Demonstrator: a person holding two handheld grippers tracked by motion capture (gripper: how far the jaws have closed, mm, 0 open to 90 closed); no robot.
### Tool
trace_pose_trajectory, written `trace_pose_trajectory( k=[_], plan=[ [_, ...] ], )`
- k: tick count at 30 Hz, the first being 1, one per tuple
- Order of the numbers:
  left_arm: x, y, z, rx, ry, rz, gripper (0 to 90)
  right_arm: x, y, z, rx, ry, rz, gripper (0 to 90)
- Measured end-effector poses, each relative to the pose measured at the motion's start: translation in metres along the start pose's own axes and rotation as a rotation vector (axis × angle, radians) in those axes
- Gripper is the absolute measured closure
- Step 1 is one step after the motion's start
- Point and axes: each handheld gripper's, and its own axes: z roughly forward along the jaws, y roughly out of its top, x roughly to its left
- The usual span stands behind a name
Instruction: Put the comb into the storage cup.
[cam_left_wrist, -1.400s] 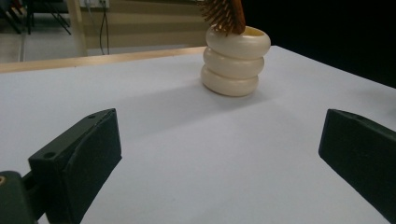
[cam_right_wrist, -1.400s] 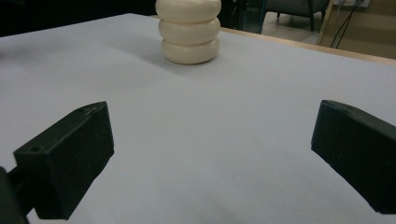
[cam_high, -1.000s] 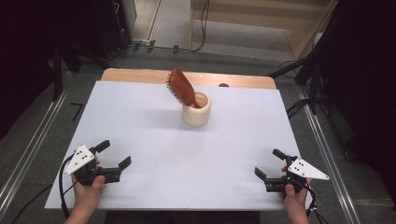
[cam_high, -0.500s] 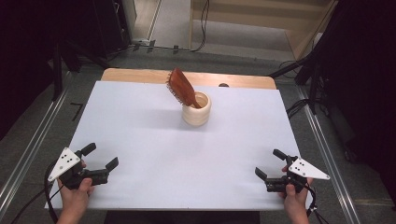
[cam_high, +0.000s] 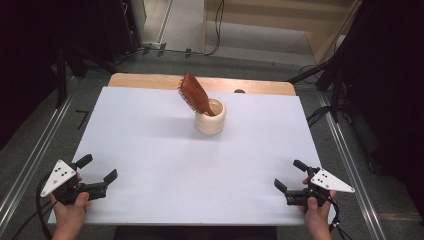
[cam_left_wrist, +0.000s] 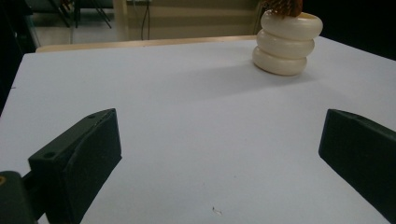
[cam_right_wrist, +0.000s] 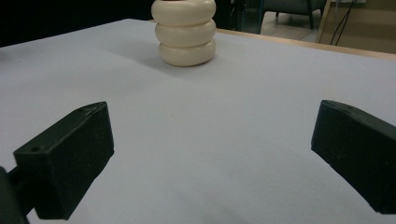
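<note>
- My left gripper (cam_high: 98, 169) sits low over the near left corner of the table (cam_high: 150, 150), held in a hand (cam_high: 70, 212) that comes up from the bottom edge of the high view. Its jaws stand wide apart with nothing between them; in the left gripper view I see only bare white tabletop in the gap.
- My right gripper (cam_high: 291, 175) is at the near right corner, also held in a hand (cam_high: 316, 216), and its jaws are spread wide too, holding nothing. The right gripper view shows plain white surface between the two black jaws.
- Each gripper carries a grey three-cornered plate on top, and a cable trails off each one toward the near edge.
- The two grippers are well apart from each other, one at each near corner, with the broad white tabletop between them.
- Farther out, toward the far side of the table and a little right of its middle, stands a cream holder (cam_high: 210, 117) shaped like three stacked rings. It is upright and well apart from both grippers.
- A brown hairbrush (cam_high: 195, 95) stands in the holder, handle down inside it, head sticking out and leaning toward the left, bristles along its left edge.
- In the left gripper view the holder (cam_left_wrist: 286, 44) is at the upper right; in the right gripper view the holder (cam_right_wrist: 186, 32) is at the upper middle, left of centre.
- A strip of bare wood runs along the far edge of the table, beyond the white cover.
</note>
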Motion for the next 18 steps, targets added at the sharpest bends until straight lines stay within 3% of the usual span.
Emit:
trace_pose_trajectory(
  k=[9, 14, 18],
  plan=[
    [0.0014, -0.0032, 0.0014, 0.005, -0.007, -0.015, 0.0, -0.0005, -0.0001, -0.0004, -0.001, -0.006, 0.006, 0.0],
    [0.0035, -0.0049, 0.0000, -0.003, -0.008, -0.043, 0.0, -0.0004, 0.0000, 0.0001, 0.003, -0.007, 0.007, 0.0],
    [0.0021, -0.0054, 0.0009, 0.005, 0.001, -0.031, 0.0, -0.0005, 0.0000, -0.0002, 0.001, -0.011, 0.013, 0.0]
  ],
)
